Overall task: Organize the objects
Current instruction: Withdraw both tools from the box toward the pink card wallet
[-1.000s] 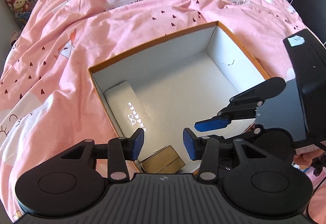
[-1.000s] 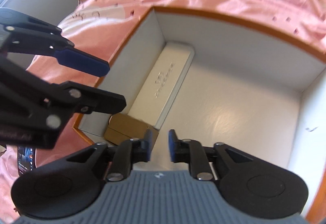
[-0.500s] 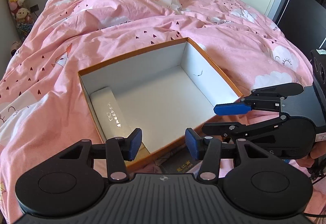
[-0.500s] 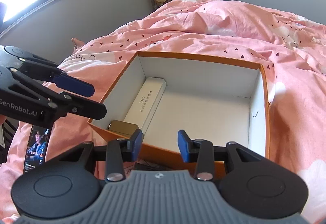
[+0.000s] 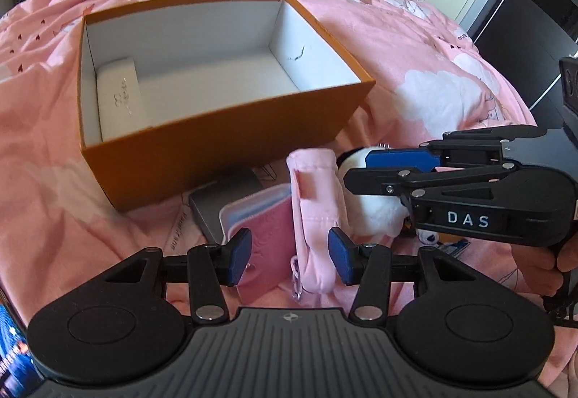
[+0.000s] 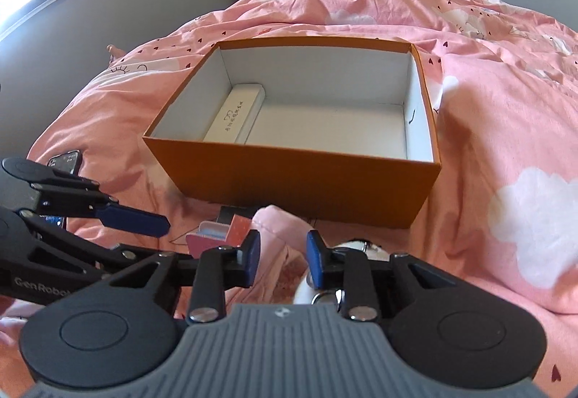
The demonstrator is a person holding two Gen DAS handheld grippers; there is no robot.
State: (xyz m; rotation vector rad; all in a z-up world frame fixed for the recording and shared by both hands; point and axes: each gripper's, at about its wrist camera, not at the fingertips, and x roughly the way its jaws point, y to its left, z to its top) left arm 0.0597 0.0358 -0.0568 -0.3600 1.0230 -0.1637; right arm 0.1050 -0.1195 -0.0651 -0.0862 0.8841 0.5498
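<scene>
Pink bedding (image 5: 415, 47) with clouds and hearts covers the whole surface, and an orange box (image 5: 216, 148) with a white inside sits open on it. A white case (image 5: 121, 98) lies along the box's left inner wall; the rest of the floor that shows is bare. Just in front of the box's near wall lies a small heap: a pink pouch (image 5: 314, 213), a pink card wallet (image 5: 260, 217) and a grey flat case (image 5: 224, 199) to its left, a white plush toy (image 5: 375, 213) to its right.

The left gripper (image 5: 289, 255) hangs over the pouch with jaws apart, gripping nothing. The right gripper (image 6: 280, 259), beside it over the toy, has been narrowing its jaws, yet nothing is pinched between them.

The risk is crowding: both tools converge on one tight heap and could knock together. The soft pouch may sag or slip from a shallow pinch, and its dangling clip could snag the wallet and drag it along.
</scene>
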